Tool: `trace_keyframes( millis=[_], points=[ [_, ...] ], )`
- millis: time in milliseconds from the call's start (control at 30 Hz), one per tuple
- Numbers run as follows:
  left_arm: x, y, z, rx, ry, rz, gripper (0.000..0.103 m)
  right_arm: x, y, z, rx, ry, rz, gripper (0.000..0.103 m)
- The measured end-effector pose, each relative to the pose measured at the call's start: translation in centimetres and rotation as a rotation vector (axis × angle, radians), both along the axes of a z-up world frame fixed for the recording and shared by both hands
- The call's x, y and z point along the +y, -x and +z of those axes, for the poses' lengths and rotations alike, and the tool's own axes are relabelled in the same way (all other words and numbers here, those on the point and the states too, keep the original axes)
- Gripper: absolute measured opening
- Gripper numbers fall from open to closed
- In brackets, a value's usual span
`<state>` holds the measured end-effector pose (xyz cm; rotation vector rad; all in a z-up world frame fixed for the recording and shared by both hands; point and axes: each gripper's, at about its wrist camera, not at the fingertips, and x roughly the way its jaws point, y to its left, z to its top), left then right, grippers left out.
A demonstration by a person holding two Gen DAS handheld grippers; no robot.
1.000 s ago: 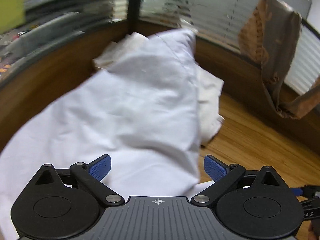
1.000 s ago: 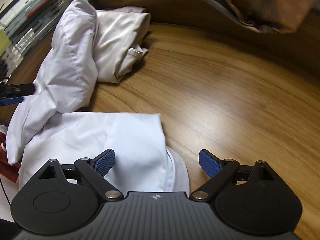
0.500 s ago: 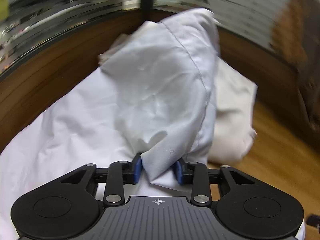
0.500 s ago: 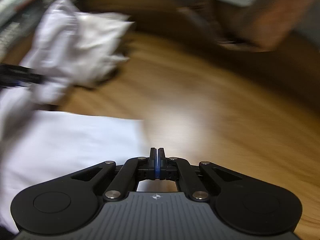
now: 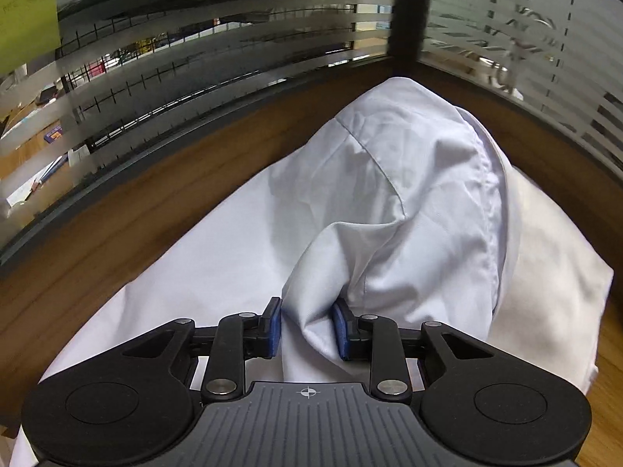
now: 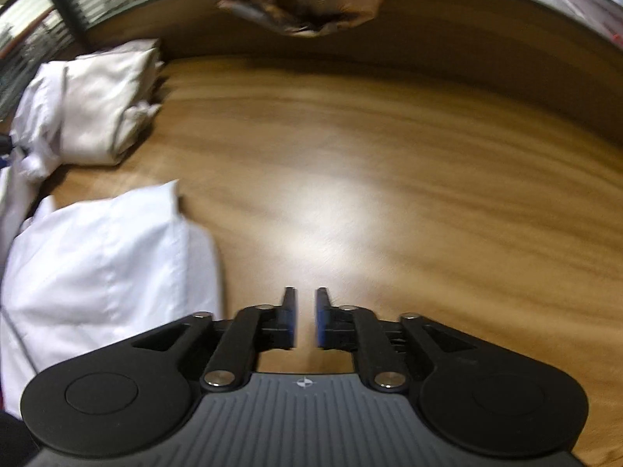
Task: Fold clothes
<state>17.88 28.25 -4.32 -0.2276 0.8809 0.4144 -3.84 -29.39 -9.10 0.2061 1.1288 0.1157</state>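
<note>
On the wooden table (image 6: pixel 389 179), your white shirt (image 5: pixel 389 202) lay bunched toward the back corner, draped over a cream garment (image 5: pixel 553 257). Your left gripper (image 5: pixel 305 325) was pinching a thick fold of it, jaws closing. Your right gripper (image 6: pixel 305 319) held nothing, jaws opening over bare wood, just beside the shirt's near edge (image 6: pixel 97 268). Fabric looked light, soft, floppy, likely to sag and slip if you grabbed one layer. Best hold, I'd judge: seams or hem corners, both grippers well apart.
</note>
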Motion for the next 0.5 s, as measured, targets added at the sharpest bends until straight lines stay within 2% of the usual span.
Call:
trace_keyframes(
  millis=[33,67,100,133,200,233,300,367,433,467,500],
  points=[
    [0.0,0.0,0.0,-0.002,0.013,0.0,0.031,0.8,0.2,0.0,0.002,-0.017,0.012,0.037],
    [-0.2,0.1,0.2,-0.006,0.024,-0.005,0.036,1.6,0.5,0.0,0.001,-0.032,0.027,0.053],
    [-0.3,0.4,0.5,-0.011,0.034,-0.016,0.042,2.2,0.8,0.0,-0.002,-0.045,0.046,0.061],
    [-0.4,0.7,0.8,-0.016,0.044,-0.028,0.044,3.0,1.2,0.1,-0.006,-0.056,0.068,0.065],
    [-0.4,1.6,1.5,-0.038,0.076,-0.056,0.058,4.3,1.6,0.1,-0.005,-0.072,0.102,0.08],
    [-0.4,2.2,1.9,-0.047,0.091,-0.068,0.061,4.9,1.8,0.1,-0.003,-0.083,0.118,0.08],
    [-0.5,3.4,2.5,-0.056,0.113,-0.1,0.073,5.6,2.1,-0.2,0.01,-0.112,0.139,0.081],
    [-0.9,4.7,3.0,-0.045,0.123,-0.145,0.076,6.1,2.3,-0.7,0.03,-0.149,0.141,0.08],
    [-1.3,5.9,3.5,-0.034,0.133,-0.191,0.08,6.5,2.6,-1.3,0.058,-0.17,0.139,0.074],
    [-1.7,6.7,3.6,-0.025,0.118,-0.22,0.081,6.7,2.8,-1.5,0.071,-0.161,0.136,0.061],
    [-2.1,7.6,3.7,-0.014,0.094,-0.25,0.082,6.9,3.1,-1.7,0.083,-0.153,0.134,0.038]
  ],
)
